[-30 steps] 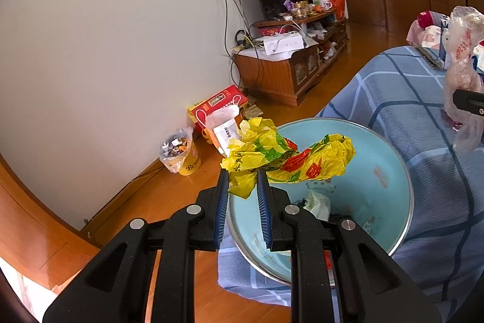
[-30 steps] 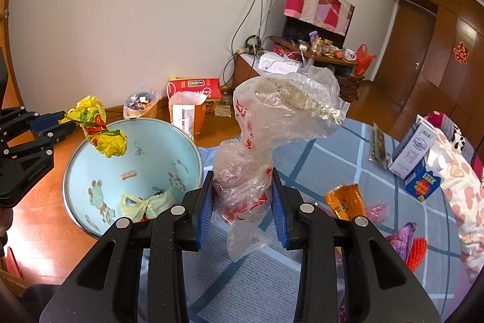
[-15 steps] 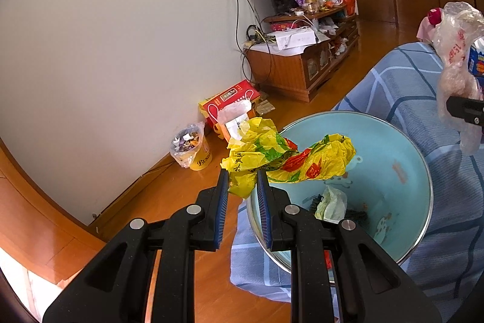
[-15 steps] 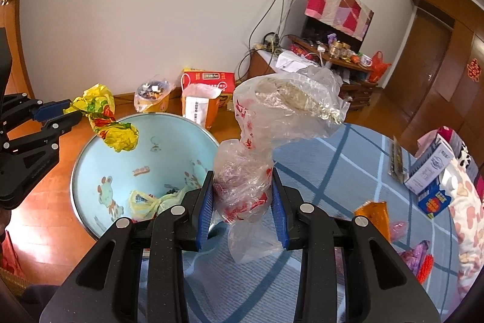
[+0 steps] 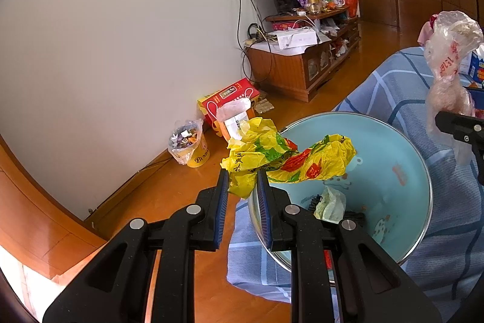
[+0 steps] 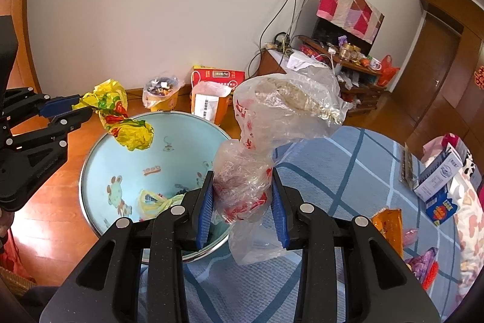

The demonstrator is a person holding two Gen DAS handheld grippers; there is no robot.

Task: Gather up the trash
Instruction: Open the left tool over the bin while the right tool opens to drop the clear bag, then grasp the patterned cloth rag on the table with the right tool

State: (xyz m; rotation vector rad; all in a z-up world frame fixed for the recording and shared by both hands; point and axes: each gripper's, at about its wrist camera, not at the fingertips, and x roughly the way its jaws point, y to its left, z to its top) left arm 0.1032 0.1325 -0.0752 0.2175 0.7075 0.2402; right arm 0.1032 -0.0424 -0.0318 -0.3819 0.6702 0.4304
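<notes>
My left gripper (image 5: 242,182) is shut on a crumpled yellow plastic bag (image 5: 290,158) with red and green print, held over the near rim of a light blue enamel basin (image 5: 402,171). The basin holds a pale crumpled bag (image 5: 329,202) and dark scraps. My right gripper (image 6: 242,202) is shut on a clear plastic bag with red print (image 6: 272,135), held upright beside the basin (image 6: 127,171), at its right rim. The left gripper (image 6: 75,108) and yellow bag (image 6: 121,117) also show in the right wrist view.
The basin sits on a blue checked cloth (image 6: 332,171). Snack wrappers (image 6: 390,226) and a white and blue carton (image 6: 438,183) lie on the cloth to the right. On the floor by the wall stand a yellow bucket (image 5: 193,150), a red box (image 5: 230,96) and a wooden cabinet (image 5: 296,62).
Both grippers have kept their holds. The views have shifted slightly, and the yellow bag now hangs further over the basin.
</notes>
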